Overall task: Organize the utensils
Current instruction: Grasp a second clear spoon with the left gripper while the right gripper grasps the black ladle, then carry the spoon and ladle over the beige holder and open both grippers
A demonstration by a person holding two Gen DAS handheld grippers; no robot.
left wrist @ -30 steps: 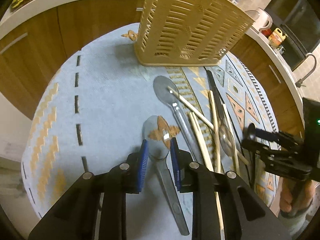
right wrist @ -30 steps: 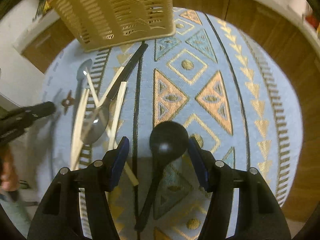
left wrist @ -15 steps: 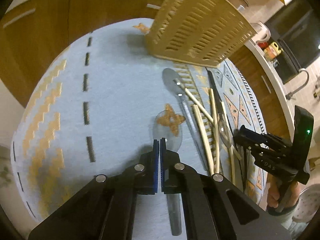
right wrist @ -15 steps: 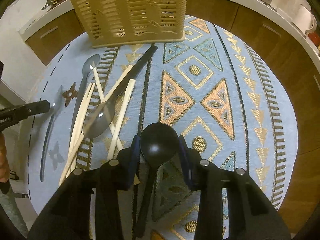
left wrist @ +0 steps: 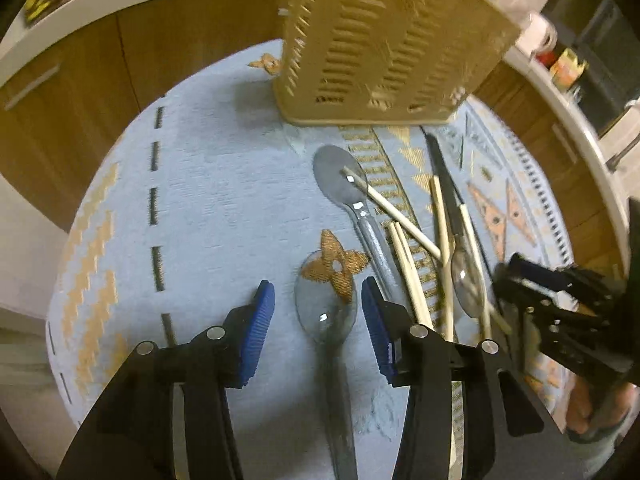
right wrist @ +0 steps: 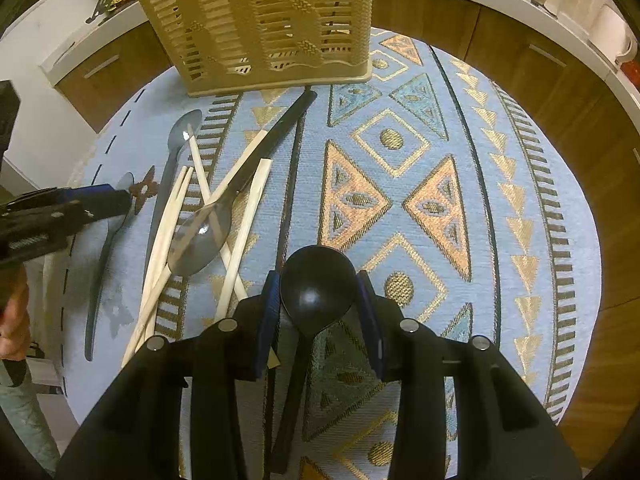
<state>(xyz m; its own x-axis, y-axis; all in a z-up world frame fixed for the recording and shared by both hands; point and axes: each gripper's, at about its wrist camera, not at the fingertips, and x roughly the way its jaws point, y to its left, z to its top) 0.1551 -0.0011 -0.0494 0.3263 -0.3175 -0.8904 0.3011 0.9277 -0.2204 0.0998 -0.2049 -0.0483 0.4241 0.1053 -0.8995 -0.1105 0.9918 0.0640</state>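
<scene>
Left gripper was pinched shut half a second ago; its fingers are now opening, straddling the clear spoon without touching. Right gripper fingers clamp the black spoon bowl, ready for the basket. Both spoons lie on the worktop.

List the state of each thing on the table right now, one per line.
Left hand-held gripper: jaws opening, clear spoon between them, pads off it.
Right hand-held gripper: shut on black spoon.
Black spoon: gripped at the bowl.
Clear spoon: flat on the cloth.
Chopsticks: scattered, crossing.
Basket: upright.
</scene>
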